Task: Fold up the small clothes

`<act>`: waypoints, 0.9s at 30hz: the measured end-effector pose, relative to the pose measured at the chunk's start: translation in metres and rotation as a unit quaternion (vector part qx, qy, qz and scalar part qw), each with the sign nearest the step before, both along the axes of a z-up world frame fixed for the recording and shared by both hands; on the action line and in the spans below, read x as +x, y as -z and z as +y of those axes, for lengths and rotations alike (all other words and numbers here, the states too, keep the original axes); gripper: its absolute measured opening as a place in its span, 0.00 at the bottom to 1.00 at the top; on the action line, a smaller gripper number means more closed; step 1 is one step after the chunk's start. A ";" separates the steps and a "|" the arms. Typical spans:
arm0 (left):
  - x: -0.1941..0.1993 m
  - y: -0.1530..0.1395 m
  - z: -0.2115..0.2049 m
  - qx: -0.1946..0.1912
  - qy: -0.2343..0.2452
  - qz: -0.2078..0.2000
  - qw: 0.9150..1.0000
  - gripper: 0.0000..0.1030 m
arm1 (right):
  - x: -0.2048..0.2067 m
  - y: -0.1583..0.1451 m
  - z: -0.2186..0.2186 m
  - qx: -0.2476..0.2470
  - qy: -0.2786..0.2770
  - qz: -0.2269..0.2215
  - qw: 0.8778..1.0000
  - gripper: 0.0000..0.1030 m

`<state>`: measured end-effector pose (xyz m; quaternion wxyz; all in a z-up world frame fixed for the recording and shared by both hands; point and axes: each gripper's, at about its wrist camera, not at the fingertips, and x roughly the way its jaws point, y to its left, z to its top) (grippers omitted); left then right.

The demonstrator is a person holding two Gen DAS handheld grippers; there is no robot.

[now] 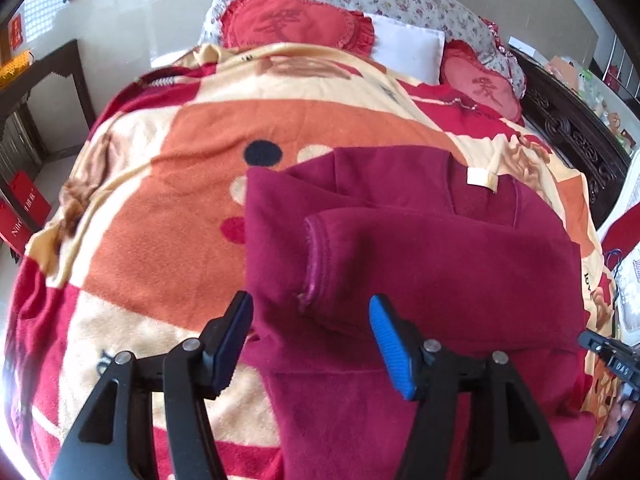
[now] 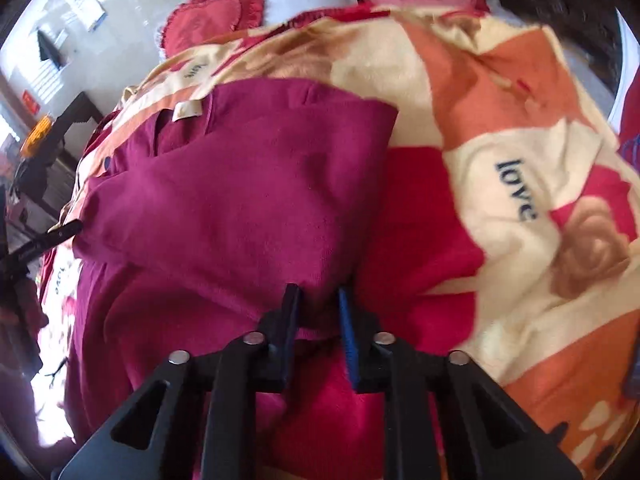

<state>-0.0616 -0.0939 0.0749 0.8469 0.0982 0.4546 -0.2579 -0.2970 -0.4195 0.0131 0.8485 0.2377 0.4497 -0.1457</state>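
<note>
A maroon fleece sweater (image 1: 440, 260) lies on the patterned blanket (image 1: 160, 200), its cream neck label (image 1: 480, 178) facing up. One sleeve is folded across the body, and its cuff (image 1: 316, 252) ends just ahead of my left gripper (image 1: 310, 298). That gripper is open and straddles the cuff without pressing it. In the right wrist view the sweater (image 2: 240, 192) fills the middle, with its label (image 2: 188, 111) at the upper left. My right gripper (image 2: 318, 292) is shut on a bunch of the sweater's right edge, and its body shows at the right edge of the left view (image 1: 608, 356).
The blanket (image 2: 520, 140) covers a bed. Red heart cushions (image 1: 296, 20) and a white pillow (image 1: 408, 46) lie at its far end. A dark carved wooden frame (image 1: 572, 140) runs along the right side. A dark table (image 1: 52, 72) stands on the floor at the left.
</note>
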 end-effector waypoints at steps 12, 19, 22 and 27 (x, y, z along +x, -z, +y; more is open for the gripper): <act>0.015 0.002 -0.014 -0.002 -0.025 0.000 1.000 0.66 | 0.028 -0.006 -0.046 0.045 0.070 -0.043 0.996 0.38; 0.004 0.015 -0.026 0.030 0.000 -0.007 1.000 0.66 | 0.051 -0.009 -0.043 -0.068 0.038 -0.019 0.997 0.00; 0.001 0.021 -0.026 0.041 0.002 -0.002 0.999 0.66 | 0.045 0.003 -0.054 -0.066 0.063 0.012 0.996 0.00; -0.006 0.017 -0.018 0.030 0.003 -0.007 1.000 0.66 | 0.014 -0.014 -0.040 0.012 0.049 -0.047 0.998 0.32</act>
